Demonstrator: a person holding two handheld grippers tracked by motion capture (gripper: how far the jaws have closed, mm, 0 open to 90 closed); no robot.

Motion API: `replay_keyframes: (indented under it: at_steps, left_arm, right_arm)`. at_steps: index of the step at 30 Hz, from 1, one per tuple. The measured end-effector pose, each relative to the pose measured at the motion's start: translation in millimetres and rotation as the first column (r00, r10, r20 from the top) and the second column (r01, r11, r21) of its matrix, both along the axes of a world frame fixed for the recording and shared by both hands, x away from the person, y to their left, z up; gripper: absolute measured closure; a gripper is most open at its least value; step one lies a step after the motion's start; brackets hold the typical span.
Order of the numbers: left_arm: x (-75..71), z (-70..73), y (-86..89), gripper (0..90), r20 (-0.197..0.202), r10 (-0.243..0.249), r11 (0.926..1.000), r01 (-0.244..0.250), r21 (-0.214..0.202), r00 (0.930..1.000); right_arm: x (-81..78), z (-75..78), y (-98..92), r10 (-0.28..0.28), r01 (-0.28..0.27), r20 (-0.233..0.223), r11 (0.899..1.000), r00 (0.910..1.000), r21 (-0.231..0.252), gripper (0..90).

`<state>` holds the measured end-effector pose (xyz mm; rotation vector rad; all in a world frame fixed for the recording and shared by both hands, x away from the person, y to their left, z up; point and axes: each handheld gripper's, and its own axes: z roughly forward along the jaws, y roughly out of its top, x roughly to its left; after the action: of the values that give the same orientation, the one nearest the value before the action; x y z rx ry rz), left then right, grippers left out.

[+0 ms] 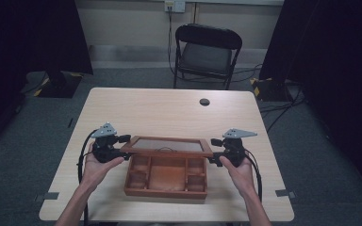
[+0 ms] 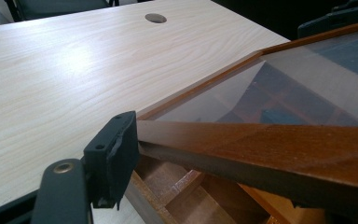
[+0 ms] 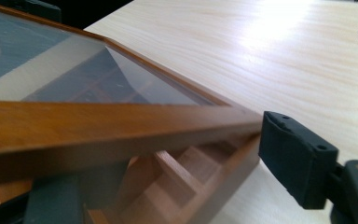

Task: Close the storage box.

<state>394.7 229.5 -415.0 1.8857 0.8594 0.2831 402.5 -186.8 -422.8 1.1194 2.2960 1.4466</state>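
Two tools (image 1: 125, 146) (image 1: 213, 150) clamped on lid (image 1: 167, 145).

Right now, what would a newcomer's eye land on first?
The glass-paned wooden lid, held tilted open over the compartmented wooden box at the table's near edge. The left tongs and right tongs flank it, one at each end. Beyond the table stands a black folding chair.

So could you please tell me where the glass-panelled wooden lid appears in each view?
High view: glass-panelled wooden lid centre, raised over the compartmented wooden box.
Left gripper view: right half.
Right gripper view: left half.
Shared landmark: round cable hole in the tabletop.
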Motion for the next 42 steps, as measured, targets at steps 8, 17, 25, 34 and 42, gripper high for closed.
replay_keyframes:
  at_steps: [8,17,25,34,42]
  left_arm:
    - [-4.7,0.2,1.2,29.1,0.004,0.001,0.9999,-0.001,-0.01,1.0]
    - [-13.3,1.7,2.0,29.2,0.015,0.002,0.9998,-0.002,-0.019,0.9999]
    - [-20.8,1.8,3.9,29.3,0.022,-0.008,0.9998,0.008,-0.015,0.9997]
    - [-25.4,0.7,4.9,29.6,0.023,-0.007,0.9997,0.008,-0.022,0.9997]
    - [-28.2,-1.1,4.6,29.9,0.025,-0.009,0.9999,0.009,-0.009,0.9997]
  right_arm:
    - [-4.3,1.9,-19.5,-0.062,0.06,-0.014,0.996,0.998,-0.068,30.2]
    - [-7.6,18.0,-39.8,-0.104,0.104,0.01,0.991,0.9945,-0.081,39.3]
    - [-8.8,39.9,-28.9,-0.064,0.067,0.055,0.997,0.9964,-0.049,42.1]
    - [-16.9,61.6,2.9,0.045,-0.046,0.098,0.999,0.9941,0.011,46.0]
    - [-25.9,80.3,43.4,0.174,-0.175,0.098,0.985,0.9798,-0.006,52.2]
